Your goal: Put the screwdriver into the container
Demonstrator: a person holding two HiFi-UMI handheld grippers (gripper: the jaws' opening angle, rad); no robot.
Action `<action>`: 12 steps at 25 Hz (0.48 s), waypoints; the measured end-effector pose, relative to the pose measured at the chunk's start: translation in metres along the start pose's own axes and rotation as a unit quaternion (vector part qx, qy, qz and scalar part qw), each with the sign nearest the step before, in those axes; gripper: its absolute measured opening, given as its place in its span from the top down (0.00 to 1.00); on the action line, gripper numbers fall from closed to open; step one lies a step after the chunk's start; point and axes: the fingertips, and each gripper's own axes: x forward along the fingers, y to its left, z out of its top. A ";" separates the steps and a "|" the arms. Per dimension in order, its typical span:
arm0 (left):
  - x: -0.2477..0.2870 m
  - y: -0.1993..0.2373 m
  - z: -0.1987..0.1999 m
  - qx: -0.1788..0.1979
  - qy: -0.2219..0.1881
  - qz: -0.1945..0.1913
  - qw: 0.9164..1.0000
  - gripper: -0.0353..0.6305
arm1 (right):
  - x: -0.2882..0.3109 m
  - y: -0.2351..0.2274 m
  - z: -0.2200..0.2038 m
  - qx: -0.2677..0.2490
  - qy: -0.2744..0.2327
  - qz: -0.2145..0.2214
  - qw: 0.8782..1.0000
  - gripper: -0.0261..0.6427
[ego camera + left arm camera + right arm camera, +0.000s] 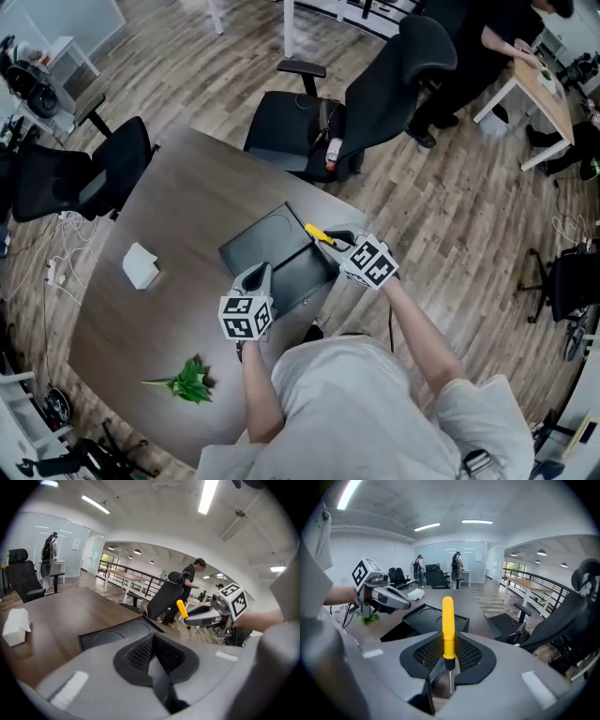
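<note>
Two grippers: right gripper [447,654] fingers clamp screwdriver [448,623] at container [270,246] right edge; left gripper [157,662] fingers closed, empty.

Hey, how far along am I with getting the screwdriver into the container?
Done: the screwdriver is picked up, and the right gripper is clamped on its yellow handle. In hand: it is held in the air at the edge of the black container, not yet inside. Left to do: lower it in and let go. The left gripper is shut and empty.
</note>
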 end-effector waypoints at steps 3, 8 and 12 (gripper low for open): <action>-0.005 0.010 -0.005 -0.013 -0.005 0.010 1.000 0.87 | 0.016 0.014 0.000 -0.046 0.029 0.031 0.998 0.85; -0.010 0.022 -0.012 -0.039 -0.011 0.020 0.999 0.87 | 0.031 0.027 0.009 -0.103 0.060 0.068 0.991 0.85; -0.017 0.031 -0.014 -0.067 -0.024 0.037 0.997 0.87 | 0.043 0.046 0.013 -0.138 0.068 0.101 0.983 0.85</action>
